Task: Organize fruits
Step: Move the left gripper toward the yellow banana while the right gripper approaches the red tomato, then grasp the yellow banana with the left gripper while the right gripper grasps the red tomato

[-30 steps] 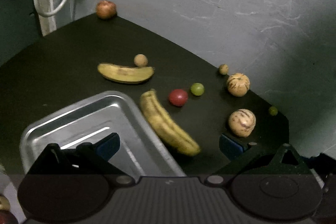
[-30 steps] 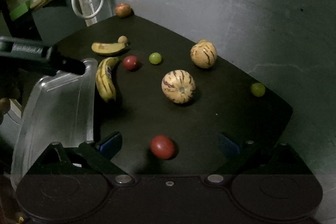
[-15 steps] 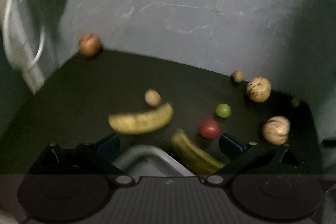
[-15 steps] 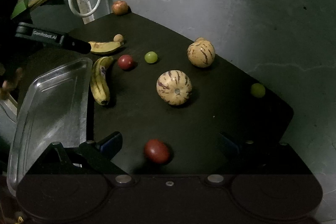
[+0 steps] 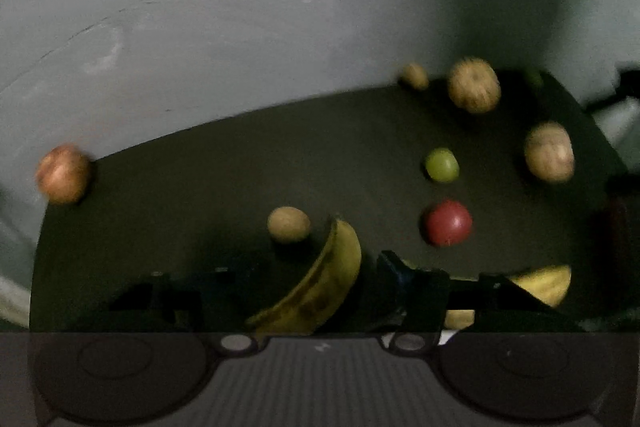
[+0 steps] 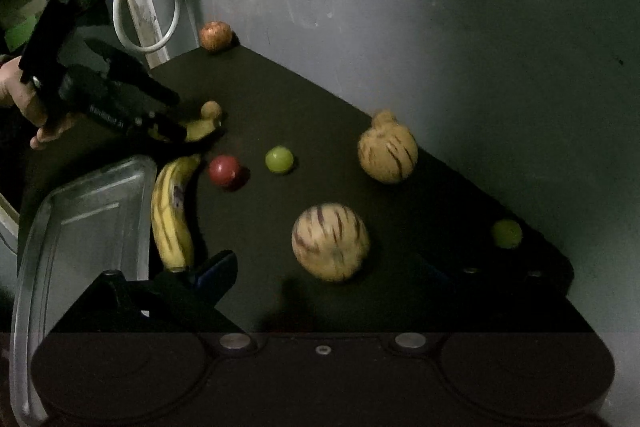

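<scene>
My left claw (image 5: 320, 291) has just been closing on the far banana (image 5: 316, 287) by the tray (image 6: 80, 227); maybe it's pinching already. A loose pinch could drop it. My right claw (image 6: 328, 271) is spread, empty.

left wrist cam low and close, tilted down over banana (image 5: 320, 283), wall at 12, right wrist cam higher, further back, both share red fruit (image 6: 224, 169) and green fruit (image 6: 279, 159)

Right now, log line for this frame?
left claw: just closing, banana between jaws, grip unclear | right claw: open, empty
</scene>
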Demonstrator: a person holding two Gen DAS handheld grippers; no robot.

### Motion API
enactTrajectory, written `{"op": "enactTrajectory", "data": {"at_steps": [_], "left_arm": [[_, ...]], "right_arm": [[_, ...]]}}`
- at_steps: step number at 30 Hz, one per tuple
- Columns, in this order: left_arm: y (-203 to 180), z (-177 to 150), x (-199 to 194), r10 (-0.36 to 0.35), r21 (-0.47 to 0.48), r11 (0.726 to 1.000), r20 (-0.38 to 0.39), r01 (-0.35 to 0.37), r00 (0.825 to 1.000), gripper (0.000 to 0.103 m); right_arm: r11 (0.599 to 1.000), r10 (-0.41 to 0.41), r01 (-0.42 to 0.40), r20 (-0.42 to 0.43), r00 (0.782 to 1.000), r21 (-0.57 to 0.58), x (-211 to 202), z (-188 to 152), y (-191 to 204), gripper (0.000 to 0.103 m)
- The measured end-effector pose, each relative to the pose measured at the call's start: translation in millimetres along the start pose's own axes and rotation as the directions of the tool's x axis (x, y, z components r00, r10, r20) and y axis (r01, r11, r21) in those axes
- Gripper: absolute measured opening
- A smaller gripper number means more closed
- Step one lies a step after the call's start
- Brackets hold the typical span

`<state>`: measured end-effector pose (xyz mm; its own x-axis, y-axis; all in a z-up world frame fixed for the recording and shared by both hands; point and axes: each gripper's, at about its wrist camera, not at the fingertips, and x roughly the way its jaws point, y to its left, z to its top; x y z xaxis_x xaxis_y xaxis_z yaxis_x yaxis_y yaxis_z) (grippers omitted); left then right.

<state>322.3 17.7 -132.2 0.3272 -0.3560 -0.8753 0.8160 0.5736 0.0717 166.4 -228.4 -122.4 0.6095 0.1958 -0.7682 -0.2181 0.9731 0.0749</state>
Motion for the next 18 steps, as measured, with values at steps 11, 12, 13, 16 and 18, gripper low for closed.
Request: {"op": "enactTrajectory", "data": {"at_steps": [11, 12, 13, 16, 18], "left_arm": [[-1, 5, 13, -0.042, 0.181, 0.982, -0.077, 0.056, 0.996, 0.05], [1, 5, 13, -0.046, 0.182, 0.981, -0.08, 0.06, 0.996, 0.05], [2, 3, 12, -0.048, 0.187, 0.98, -0.085, 0.063, 0.995, 0.049], [3, 2, 15, -0.059, 0.205, 0.975, -0.113, 0.082, 0.992, 0.044], [3, 0, 16, -0.061, 0.217, 0.972, -0.115, 0.085, 0.991, 0.044]], "right_arm": [[0.998, 0.031, -0.032, -0.01, 0.999, -0.061, 28, 20, 11, 0.087], [0.996, 0.038, -0.038, 0.0, 0.999, -0.08, 30, 24, 15, 0.087], [0.994, 0.052, -0.051, 0.009, 0.999, -0.097, 33, 30, 20, 0.087], [0.983, 0.11, -0.107, 0.013, 0.994, -0.152, 46, 49, 32, 0.082], [0.964, 0.143, -0.139, 0.001, 0.99, -0.226, 57, 60, 41, 0.074]]}}
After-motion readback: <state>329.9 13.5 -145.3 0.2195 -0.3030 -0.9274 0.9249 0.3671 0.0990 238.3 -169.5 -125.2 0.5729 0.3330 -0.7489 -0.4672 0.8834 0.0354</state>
